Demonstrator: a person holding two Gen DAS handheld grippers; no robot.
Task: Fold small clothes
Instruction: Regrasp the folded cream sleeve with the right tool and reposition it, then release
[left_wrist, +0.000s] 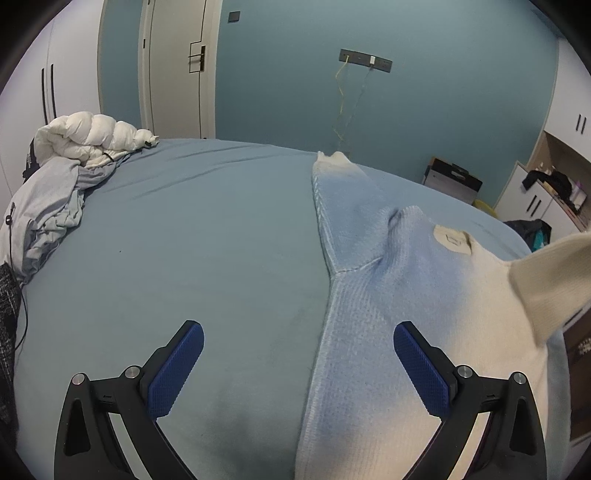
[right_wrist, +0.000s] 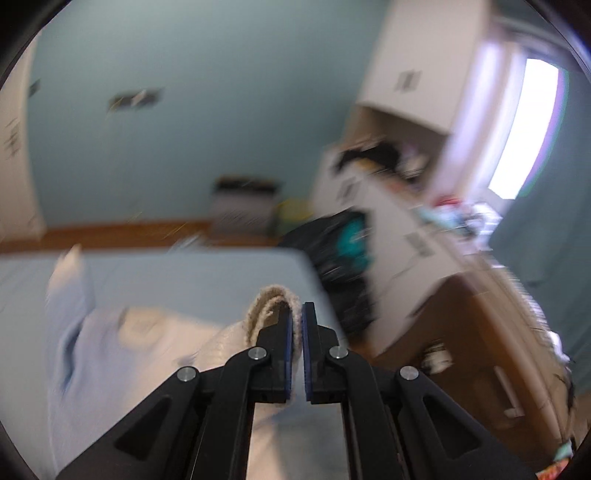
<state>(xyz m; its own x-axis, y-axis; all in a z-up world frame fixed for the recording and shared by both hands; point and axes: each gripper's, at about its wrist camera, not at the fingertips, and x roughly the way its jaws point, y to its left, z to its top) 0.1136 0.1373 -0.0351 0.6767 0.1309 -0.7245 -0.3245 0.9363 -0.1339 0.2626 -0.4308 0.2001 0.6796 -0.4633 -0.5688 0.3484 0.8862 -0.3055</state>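
Blue-sheeted bed (left_wrist: 192, 236) under a teal wall; white duvet (left_wrist: 92, 134) bunched at its far left corner. Left gripper (left_wrist: 298, 365) spread wide, holding nothing, over the sweater (left_wrist: 373, 295) lying flat toward the bed's right edge, one cream cuff (left_wrist: 550, 280) raised.

Right wrist view, blurred: right gripper (right_wrist: 297, 347) pinches the cream cuff (right_wrist: 271, 299); sweater (right_wrist: 140, 332) trails left on the bed (right_wrist: 192, 273).

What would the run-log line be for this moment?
stage: sleeve fold | left gripper: open, over sweater edge | right gripper: shut on cream cuff, lifted | surface: bed
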